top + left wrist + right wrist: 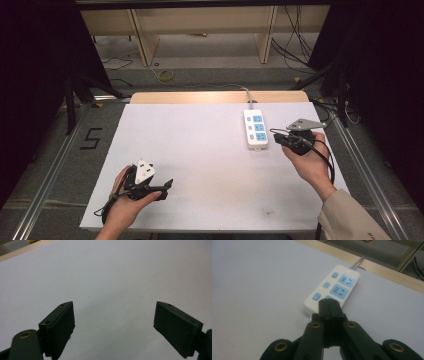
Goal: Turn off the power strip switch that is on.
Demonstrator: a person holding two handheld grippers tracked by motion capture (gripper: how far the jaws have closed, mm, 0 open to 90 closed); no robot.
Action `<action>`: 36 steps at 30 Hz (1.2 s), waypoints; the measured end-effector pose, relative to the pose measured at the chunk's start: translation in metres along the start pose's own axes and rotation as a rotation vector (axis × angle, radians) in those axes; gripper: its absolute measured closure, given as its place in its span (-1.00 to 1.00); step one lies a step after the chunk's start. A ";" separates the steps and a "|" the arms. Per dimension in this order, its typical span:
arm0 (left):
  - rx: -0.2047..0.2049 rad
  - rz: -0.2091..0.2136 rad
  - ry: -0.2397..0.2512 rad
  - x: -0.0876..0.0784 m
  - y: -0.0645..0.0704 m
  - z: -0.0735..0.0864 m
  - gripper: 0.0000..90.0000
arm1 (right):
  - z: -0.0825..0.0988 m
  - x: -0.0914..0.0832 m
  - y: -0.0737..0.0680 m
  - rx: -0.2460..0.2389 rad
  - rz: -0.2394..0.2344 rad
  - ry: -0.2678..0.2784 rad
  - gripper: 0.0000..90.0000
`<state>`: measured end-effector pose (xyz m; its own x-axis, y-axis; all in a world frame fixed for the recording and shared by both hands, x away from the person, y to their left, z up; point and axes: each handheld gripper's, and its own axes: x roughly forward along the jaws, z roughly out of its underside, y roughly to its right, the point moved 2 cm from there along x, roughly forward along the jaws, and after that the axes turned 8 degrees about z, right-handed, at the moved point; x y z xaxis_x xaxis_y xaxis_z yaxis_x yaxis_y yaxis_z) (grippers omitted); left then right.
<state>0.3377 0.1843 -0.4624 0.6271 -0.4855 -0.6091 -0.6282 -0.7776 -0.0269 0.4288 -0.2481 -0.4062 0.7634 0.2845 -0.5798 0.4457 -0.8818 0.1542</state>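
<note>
A white power strip (255,129) with blue sockets and blue buttons lies at the right of the white table (200,150), its grey cord running off the far edge. My right gripper (274,138) is held just right of the strip's near end, its tips pointing at it. In the right gripper view the right gripper (328,305) is shut with nothing between its jaws, hovering over the near end of the power strip (332,291). My left gripper (169,183) rests at the front left. Its jaws stand wide apart in the left gripper view, the left gripper (113,318) over bare white surface.
The table's wooden far edge (215,96) borders a floor with loose cables (165,75) and shelf legs (264,40). Metal rails (50,170) run along both sides of the table. A small dark mark (270,212) sits near the front edge.
</note>
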 end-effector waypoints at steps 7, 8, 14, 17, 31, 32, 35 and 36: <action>0.002 -0.001 -0.001 0.001 0.001 0.000 -0.63 | -0.016 0.006 0.007 0.013 0.005 -0.001 1.00; -0.001 0.001 -0.003 0.001 0.000 0.001 -0.63 | -0.017 0.007 0.009 0.017 0.005 -0.005 1.00; -0.002 0.007 -0.010 0.002 0.000 0.002 -0.63 | -0.024 0.019 0.011 0.007 0.006 -0.026 1.00; 0.007 0.008 -0.012 0.002 0.001 0.002 -0.63 | -0.024 0.028 0.010 0.006 0.004 -0.042 1.00; 0.007 0.007 -0.008 0.002 0.001 0.002 -0.63 | -0.029 0.068 0.002 -0.001 -0.001 -0.105 1.00; 0.007 0.007 -0.010 0.002 0.001 0.002 -0.63 | -0.030 0.069 0.003 -0.002 -0.001 -0.105 1.00; 0.006 0.008 -0.008 0.002 0.001 0.002 -0.63 | -0.032 0.073 0.003 -0.002 -0.001 -0.114 1.00; 0.005 0.007 -0.006 0.002 0.001 0.001 -0.63 | -0.033 0.075 0.003 -0.004 -0.001 -0.118 1.00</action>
<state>0.3376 0.1832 -0.4647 0.6201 -0.4881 -0.6142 -0.6348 -0.7722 -0.0271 0.5025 -0.2167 -0.4224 0.7026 0.2391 -0.6702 0.4484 -0.8801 0.1561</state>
